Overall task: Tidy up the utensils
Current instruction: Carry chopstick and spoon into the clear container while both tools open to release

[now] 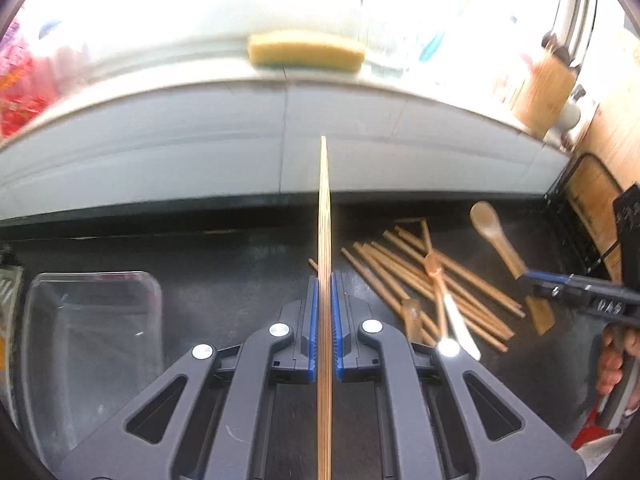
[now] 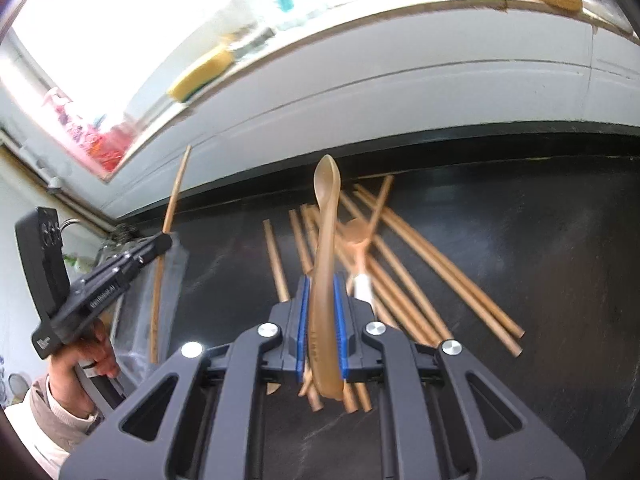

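Note:
My left gripper (image 1: 324, 280) is shut on a wooden chopstick (image 1: 324, 216) and holds it above the black counter; it also shows in the right wrist view (image 2: 166, 236) with the chopstick (image 2: 176, 192). My right gripper (image 2: 323, 280) is shut on a brown wooden spoon (image 2: 325, 216), lifted above a pile of chopsticks (image 2: 404, 272). In the left wrist view the right gripper (image 1: 532, 278) holds the spoon (image 1: 492, 232) right of the pile (image 1: 408, 276). A small spoon with a white handle (image 1: 440, 292) lies on the pile.
A clear plastic container (image 1: 92, 352) stands on the counter at the left. A yellow sponge (image 1: 306, 53) lies on the window ledge behind. A wooden knife block (image 1: 544, 92) and a black rack with a board (image 1: 584, 216) stand at the right.

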A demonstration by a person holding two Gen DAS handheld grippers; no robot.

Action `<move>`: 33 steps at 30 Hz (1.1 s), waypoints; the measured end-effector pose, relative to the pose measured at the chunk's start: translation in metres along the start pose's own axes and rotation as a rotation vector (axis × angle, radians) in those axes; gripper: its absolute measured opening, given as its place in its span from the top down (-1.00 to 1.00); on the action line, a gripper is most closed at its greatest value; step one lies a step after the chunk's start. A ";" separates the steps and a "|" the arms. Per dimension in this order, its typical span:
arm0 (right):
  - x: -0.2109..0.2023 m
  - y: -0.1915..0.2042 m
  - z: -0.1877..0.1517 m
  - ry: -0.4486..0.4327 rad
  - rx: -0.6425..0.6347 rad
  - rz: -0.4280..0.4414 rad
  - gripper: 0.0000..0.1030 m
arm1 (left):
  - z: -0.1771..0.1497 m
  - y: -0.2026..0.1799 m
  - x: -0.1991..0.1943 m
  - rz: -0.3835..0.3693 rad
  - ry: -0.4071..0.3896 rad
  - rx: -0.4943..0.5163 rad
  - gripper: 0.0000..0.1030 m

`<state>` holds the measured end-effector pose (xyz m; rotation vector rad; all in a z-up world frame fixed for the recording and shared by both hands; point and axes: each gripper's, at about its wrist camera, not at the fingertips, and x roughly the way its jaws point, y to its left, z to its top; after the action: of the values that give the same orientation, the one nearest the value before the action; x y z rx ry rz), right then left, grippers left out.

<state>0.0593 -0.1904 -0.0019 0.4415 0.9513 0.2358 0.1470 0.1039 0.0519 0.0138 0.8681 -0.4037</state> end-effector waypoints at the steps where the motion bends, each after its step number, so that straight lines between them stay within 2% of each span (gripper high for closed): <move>1: -0.004 0.003 -0.003 -0.001 -0.007 0.018 0.76 | -0.001 -0.002 -0.011 0.009 -0.005 -0.009 0.89; 5: -0.009 0.019 -0.017 0.016 -0.029 0.084 0.76 | -0.016 0.002 -0.048 0.057 -0.022 -0.056 0.89; 8: -0.001 0.038 -0.034 0.044 -0.050 0.137 0.76 | -0.035 0.015 -0.074 0.121 -0.024 -0.095 0.89; 13: 0.019 0.085 -0.053 0.099 -0.086 0.215 0.76 | -0.064 0.059 -0.124 0.247 -0.011 -0.157 0.89; 15: 0.026 0.105 -0.056 0.113 -0.086 0.237 0.76 | -0.068 0.082 -0.138 0.269 -0.002 -0.168 0.89; 17: 0.029 0.125 -0.058 0.118 -0.096 0.258 0.76 | -0.067 0.109 -0.138 0.265 0.027 -0.193 0.89; 22: 0.049 0.183 -0.052 0.092 -0.149 0.248 0.76 | -0.060 0.162 -0.117 0.213 0.079 -0.206 0.89; 27: 0.103 0.242 -0.056 0.125 -0.128 0.223 0.76 | -0.056 0.215 -0.085 0.130 0.142 -0.220 0.89; 33: 0.150 0.280 -0.066 0.166 -0.104 0.162 0.76 | -0.059 0.260 -0.053 0.062 0.206 -0.186 0.89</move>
<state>0.0892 0.1325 -0.0152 0.4081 1.0611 0.4721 0.1644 0.3724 0.0140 -0.0904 1.1036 -0.2653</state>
